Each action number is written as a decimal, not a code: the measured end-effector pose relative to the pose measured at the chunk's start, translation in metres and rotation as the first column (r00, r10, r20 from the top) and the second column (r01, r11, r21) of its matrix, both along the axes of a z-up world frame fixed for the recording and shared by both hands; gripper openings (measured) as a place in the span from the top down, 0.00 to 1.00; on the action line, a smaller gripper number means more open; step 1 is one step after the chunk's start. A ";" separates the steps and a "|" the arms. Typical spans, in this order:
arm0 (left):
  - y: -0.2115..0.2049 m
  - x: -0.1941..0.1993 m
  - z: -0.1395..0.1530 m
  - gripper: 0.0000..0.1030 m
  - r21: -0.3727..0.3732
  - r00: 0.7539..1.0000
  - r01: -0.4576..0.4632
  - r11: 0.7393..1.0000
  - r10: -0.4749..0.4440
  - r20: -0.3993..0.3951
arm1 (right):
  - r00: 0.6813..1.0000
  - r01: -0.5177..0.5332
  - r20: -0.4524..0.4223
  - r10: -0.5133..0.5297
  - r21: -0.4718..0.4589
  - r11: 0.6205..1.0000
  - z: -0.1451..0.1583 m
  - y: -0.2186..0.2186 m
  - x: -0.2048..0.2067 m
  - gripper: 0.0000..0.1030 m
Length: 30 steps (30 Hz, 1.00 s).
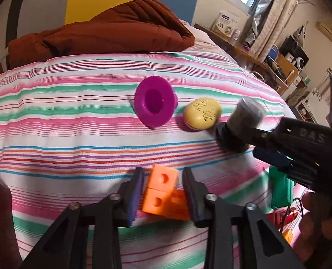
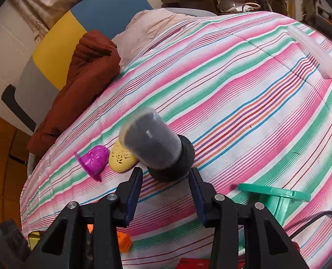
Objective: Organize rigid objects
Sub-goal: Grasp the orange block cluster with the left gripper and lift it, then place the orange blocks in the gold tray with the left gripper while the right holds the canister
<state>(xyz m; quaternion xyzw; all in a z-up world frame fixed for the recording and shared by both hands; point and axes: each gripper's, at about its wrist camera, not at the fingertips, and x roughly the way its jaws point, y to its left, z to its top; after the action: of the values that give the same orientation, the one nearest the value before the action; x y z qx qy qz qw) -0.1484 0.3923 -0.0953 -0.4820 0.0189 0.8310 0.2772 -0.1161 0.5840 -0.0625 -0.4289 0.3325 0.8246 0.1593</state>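
- Here, your left tongs (image 1: 162,190) straddle an orange block piece (image 1: 163,194), two cubes joined with a ramp-like part behind, lying on the striped bedspread (image 1: 76,134). The pads sit close on either side; whether they press the plastic yet, the left view does not settle, though a sliver of gap seems to show at the left pad.
- That piece looks like hard, light, smooth plastic. It should hold its shape under a squeeze, and its flat side faces give the pads the best purchase; the round holes on top offer none.
- Your right tongs (image 2: 166,177) are closed on the black cap of a small jar (image 2: 152,141) with a clear body and dark contents, held tilted above the bedspread. It is probably rigid and slick, so the wide cap is the safer hold.
- Just beyond the jar lie a yellow perforated shell (image 1: 203,116) and, beside that, a purple flanged cup (image 1: 154,106) on its side, both likely thin, stiff and light.
- To your right stands a green plastic stand (image 2: 275,196), with red and yellow bits near it, too hidden to name.
- Farther off, a rust-brown quilted jacket (image 1: 103,33) is heaped at the bed's head, and a clear oblong lid (image 2: 314,51) rests near the far edge.
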 end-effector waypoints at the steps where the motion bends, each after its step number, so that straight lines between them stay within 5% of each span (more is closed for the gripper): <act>1: 0.002 0.001 0.000 0.65 -0.010 1.000 0.006 1.000 -0.006 -0.004 | 1.000 -0.001 0.001 0.001 -0.003 1.000 -0.001 0.001 0.000 0.58; 8: -0.011 0.015 0.003 0.79 0.004 0.999 0.029 1.000 -0.029 0.023 | 0.999 0.020 -0.034 -0.019 0.026 0.999 0.005 0.001 0.001 0.47; 13: -0.042 0.029 0.022 0.80 0.100 0.999 -0.010 0.995 0.005 0.052 | 0.999 -0.005 -0.047 0.010 0.114 0.993 0.014 -0.006 -0.007 0.45; 21: -0.089 0.061 0.061 0.80 0.195 0.999 -0.032 0.980 0.033 0.000 | 0.999 -0.027 -0.026 0.032 0.186 0.982 0.010 -0.008 -0.016 0.47; 30: -0.160 0.092 0.086 0.80 0.209 0.992 -0.083 0.974 0.101 -0.075 | 0.995 -0.071 -0.048 0.084 0.219 0.973 0.014 -0.014 -0.024 0.56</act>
<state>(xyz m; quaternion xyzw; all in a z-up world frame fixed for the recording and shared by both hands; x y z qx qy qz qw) -0.0562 0.2320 -0.0094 -0.4152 -0.0778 0.8602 0.2858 -0.1397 0.5703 -0.0485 -0.3980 0.2279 0.8735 0.1635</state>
